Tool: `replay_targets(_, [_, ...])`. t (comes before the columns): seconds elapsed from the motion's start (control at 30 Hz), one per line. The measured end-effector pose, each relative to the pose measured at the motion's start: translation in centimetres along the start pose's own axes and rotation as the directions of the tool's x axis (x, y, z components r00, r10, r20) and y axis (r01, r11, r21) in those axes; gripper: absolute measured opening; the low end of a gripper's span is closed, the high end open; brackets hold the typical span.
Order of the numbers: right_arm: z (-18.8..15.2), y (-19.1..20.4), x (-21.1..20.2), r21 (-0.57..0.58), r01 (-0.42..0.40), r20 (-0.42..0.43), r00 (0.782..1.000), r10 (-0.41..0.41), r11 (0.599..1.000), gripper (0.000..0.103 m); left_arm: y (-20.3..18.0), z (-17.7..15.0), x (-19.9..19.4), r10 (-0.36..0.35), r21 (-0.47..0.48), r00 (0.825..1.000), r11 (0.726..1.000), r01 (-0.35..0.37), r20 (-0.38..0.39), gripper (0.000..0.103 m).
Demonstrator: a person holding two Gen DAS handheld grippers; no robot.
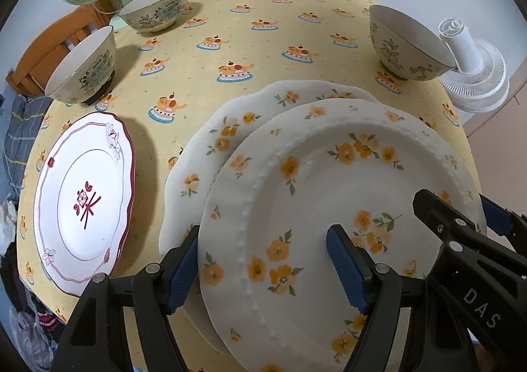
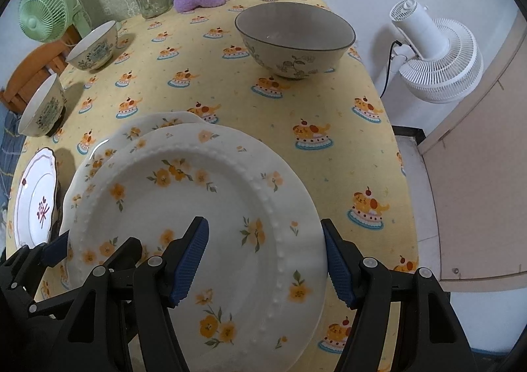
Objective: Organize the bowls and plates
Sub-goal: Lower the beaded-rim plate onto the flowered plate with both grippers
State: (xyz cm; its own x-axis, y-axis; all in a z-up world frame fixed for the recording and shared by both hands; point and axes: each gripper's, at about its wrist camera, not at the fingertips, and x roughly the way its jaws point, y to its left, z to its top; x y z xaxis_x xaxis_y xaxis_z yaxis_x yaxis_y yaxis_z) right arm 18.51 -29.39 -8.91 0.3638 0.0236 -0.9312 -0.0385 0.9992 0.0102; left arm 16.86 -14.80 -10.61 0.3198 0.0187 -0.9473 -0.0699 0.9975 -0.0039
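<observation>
Bench under yellow cartoon cloth [image 2: 329,115]: both tongs, left [image 1: 263,268] and right [image 2: 265,261], open, straddling opposite rims of beaded floral plate [image 2: 204,207], which lies offset on scalloped floral plate [image 1: 230,128], equally near.

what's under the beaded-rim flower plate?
A second floral plate with a scalloped rim lies under the beaded plate, sticking out at its far left. The covered part, and whether they touch, isn't visible.
</observation>
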Motion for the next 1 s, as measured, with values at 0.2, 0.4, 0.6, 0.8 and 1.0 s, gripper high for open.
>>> replay_targets(0.2, [-0.1, 0.0, 0.0, 0.001, -0.012, 0.004, 1.000, 0.012, 1.000, 0.071, -0.4, 0.1, 0.0, 0.055, 0.014, 0.998, 0.998, -0.055, -0.004, 0.078])
replay_targets(0.4, [-0.3, -0.5, -0.3, 0.009, 0.004, -0.018, 1.000, -0.004, 1.000, 0.071, -0.6, 0.4, -0.1, 0.078, 0.037, 0.997, 0.996, -0.077, -0.009, 0.078])
replay_targets(0.6, [-1.1, -1.7, -1.1, 0.005, 0.035, -0.031, 0.999, -0.034, 0.999, 0.068, -0.7, 0.5, -0.9, 0.106, 0.060, 0.994, 0.992, -0.107, 0.015, 0.077])
replay_targets(0.8, [-1.3, -0.3, -1.2, -0.064, 0.042, -0.041, 0.998, -0.045, 0.997, 0.038, -0.3, 0.5, -1.1, 0.091, 0.069, 0.996, 0.993, -0.092, 0.016, 0.077])
replay_targets(1.0, [-0.6, 0.3, -0.6, -0.059, 0.042, -0.056, 0.997, -0.045, 0.997, 0.038, 0.2, 0.3, -1.6, 0.067, 0.062, 0.998, 0.996, -0.068, 0.019, 0.077])
